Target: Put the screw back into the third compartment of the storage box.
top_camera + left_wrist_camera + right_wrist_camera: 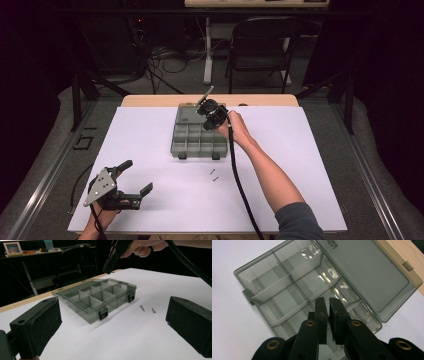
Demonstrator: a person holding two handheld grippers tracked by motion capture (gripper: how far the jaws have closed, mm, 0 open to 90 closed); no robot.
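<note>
Right gripper (pixel 327 305) hangs over the open compartment box (pixel 294 290), jaws nearly pressed together; whether something thin sits between them, I cannot tell. Box lies directly beneath the fingertips. Two screws (pixel 214 175) lie on the white sheet (pixel 310 165) nearby. Left gripper (pixel 136 176) rests well apart, jaws spread.

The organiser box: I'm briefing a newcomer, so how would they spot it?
On the white sheet, look toward the far edge at the middle. The organiser box is smoky clear plastic with dividers, two black latches and its lid open; only two small screws lie nearby.
</note>
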